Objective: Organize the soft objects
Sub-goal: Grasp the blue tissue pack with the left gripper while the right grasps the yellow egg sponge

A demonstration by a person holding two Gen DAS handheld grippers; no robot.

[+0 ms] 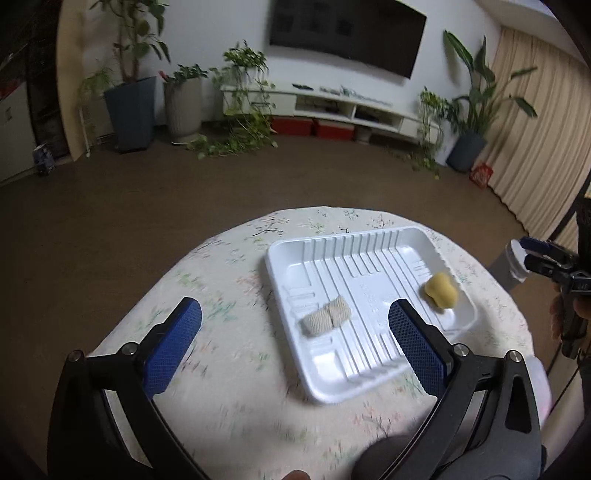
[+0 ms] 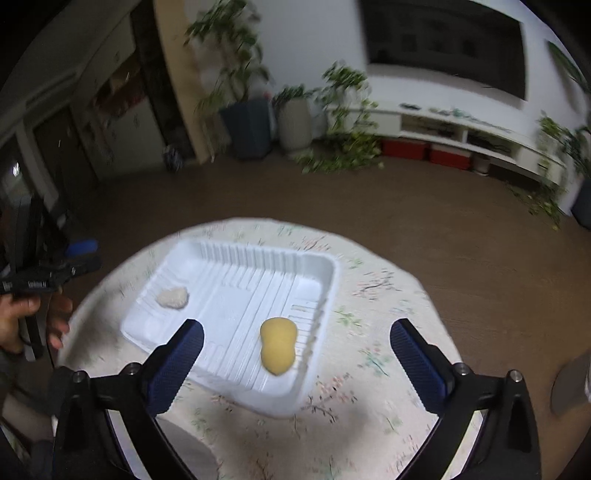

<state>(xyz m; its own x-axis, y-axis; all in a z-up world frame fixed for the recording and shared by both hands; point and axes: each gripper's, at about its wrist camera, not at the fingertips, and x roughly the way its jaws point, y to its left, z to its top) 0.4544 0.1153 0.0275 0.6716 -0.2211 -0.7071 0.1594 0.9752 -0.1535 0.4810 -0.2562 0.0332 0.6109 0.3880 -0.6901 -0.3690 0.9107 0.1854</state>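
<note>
A white ribbed plastic tray [image 1: 280, 254] [image 2: 325, 273] lies on a round table with a floral cloth [image 1: 229, 387] [image 2: 380, 354]. In the tray lie a beige knitted soft piece [image 1: 327, 316] [image 2: 172, 297] and a yellow peanut-shaped sponge [image 1: 441, 290] [image 2: 277, 345]. My left gripper [image 1: 294, 319] is open and empty, above the tray's near left part, close to the beige piece. My right gripper [image 2: 296, 339] is open and empty, above the tray's near end, over the yellow sponge. The right gripper also shows in the left wrist view [image 1: 535, 254], and the left one in the right wrist view [image 2: 83, 254].
Brown floor [image 1: 184, 192] surrounds the table. Potted plants [image 1: 129, 103], a low white TV shelf [image 1: 351, 107], a wall television [image 1: 347, 33] and beige curtains [image 1: 535, 129] stand at the far wall. A hand [image 2: 22, 317] holds the left gripper.
</note>
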